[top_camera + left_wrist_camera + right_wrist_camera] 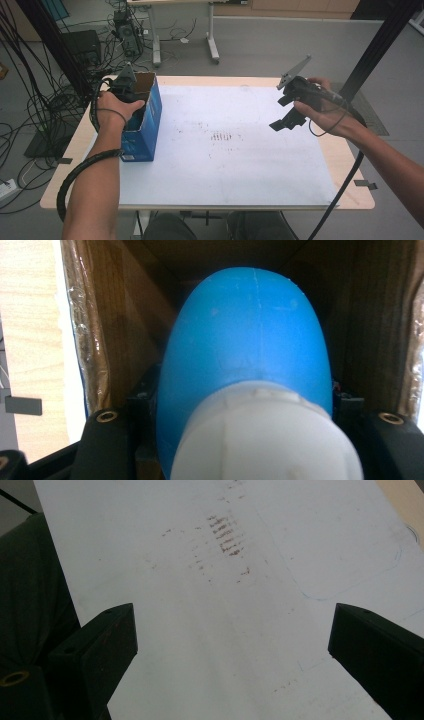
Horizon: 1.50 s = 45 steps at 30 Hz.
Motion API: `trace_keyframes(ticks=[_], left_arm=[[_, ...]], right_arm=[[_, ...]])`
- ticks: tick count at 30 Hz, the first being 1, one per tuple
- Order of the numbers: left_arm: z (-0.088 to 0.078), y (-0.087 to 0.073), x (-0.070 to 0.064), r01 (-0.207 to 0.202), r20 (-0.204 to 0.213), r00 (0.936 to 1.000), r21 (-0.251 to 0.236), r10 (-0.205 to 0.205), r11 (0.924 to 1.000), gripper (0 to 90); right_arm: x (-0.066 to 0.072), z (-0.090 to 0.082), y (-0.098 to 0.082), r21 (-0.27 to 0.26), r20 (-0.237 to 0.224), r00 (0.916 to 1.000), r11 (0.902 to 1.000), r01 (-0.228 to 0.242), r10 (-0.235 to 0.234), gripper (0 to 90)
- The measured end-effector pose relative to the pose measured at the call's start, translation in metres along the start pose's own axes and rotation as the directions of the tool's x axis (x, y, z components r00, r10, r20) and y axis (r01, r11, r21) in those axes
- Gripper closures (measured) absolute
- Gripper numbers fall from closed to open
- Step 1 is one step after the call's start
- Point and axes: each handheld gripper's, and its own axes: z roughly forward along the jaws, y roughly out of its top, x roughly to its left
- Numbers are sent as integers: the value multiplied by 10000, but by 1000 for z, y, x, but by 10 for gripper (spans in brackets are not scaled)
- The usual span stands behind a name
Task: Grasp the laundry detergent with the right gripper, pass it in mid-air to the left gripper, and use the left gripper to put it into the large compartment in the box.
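L gripper [126,89] is down inside the open top of the blue carton [145,125], which stands at the left edge of the tabletop [225,165]. In the left gripper view its jaws are clamped on a blue bottle [245,340] w/ a white cap [265,435]; bottle body sits between the brown inner walls of the carton, cap end toward the camera. Can't tell whether the bottle rests on the carton floor or hangs in the grip.

R gripper [292,107] hangs above the right part of the tabletop, well apart from the carton, jaws spread wide w/ nothing between them; below it just the white sheet [225,605] w/ brown smudges.

Risks, as I judge them:
- Bottle is smooth and rounded, grip is near the cap end, so it could pivot or slip if moved fast.
- Carton looks light and isn't steadied by the R gripper; bottle or jaws rubbing the inner wall could drag or tip it, and it's close to the edge.
- Tight fit inside: jaws may catch on the taped rim.
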Motion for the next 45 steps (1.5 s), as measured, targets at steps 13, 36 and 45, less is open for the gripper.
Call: trace_keyframes(ticks=[13,36,45], left_arm=[[0,0,-1,-13,-19,10000,22,13,10000,369],[0,0,1,12,11,10000,1,-12,10000,367],[0,0,2,-4,8,10000,-9,4,10000,366]], right_arm=[[1,-1,1,-15,13,10000,10000,-2,2,56],[1,-3,3,28,31,10000,10000,-9,9,55],[1,-2,2,28,12,10000,10000,16,-16,55]])
